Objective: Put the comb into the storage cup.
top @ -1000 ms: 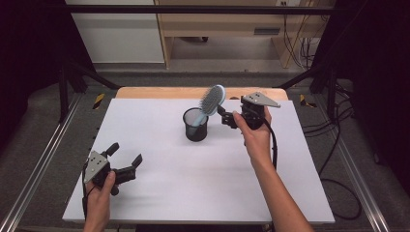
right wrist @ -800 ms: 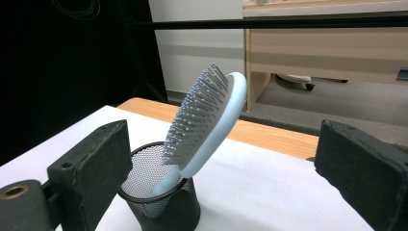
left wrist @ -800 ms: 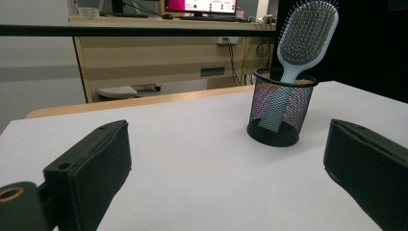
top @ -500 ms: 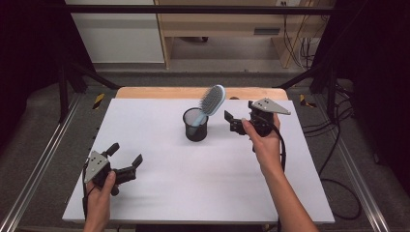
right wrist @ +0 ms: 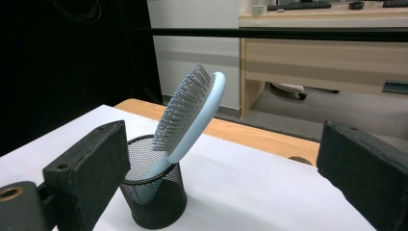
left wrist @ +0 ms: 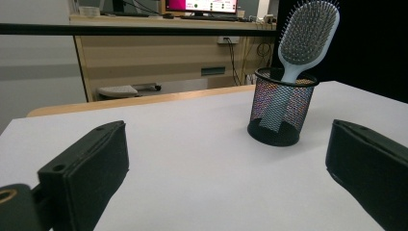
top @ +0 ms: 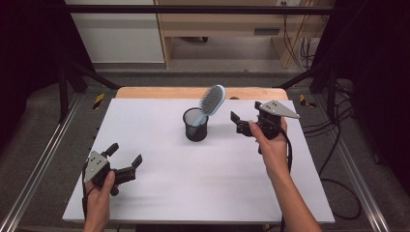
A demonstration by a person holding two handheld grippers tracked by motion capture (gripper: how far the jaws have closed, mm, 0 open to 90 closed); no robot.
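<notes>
A pale blue hairbrush (top: 212,99) stands handle-down in a black mesh cup (top: 196,126) at the back middle of the white table (top: 203,179). Its bristled head leans up and to the right. My right gripper (top: 238,123) hovers open to the right of the cup, a short gap away, with nothing between its jaws. In the right gripper view the hairbrush (right wrist: 192,113) and cup (right wrist: 154,197) sit ahead, left of the right gripper (right wrist: 221,178). My left gripper (top: 124,153) rests open near the front left. The left gripper view shows the cup (left wrist: 281,108) and hairbrush (left wrist: 308,33) far beyond the left gripper (left wrist: 226,163).
A wooden strip (top: 145,93) runs along the table's back edge. Beyond it stand a wooden desk (top: 232,24) and a white cabinet (top: 116,34). Cables (top: 338,140) lie on the floor to the right. Metal rails (top: 43,159) flank the table.
My right gripper has drawn back to the right, away from the hairbrush, which stays leaning in the cup. The left gripper has not moved.
</notes>
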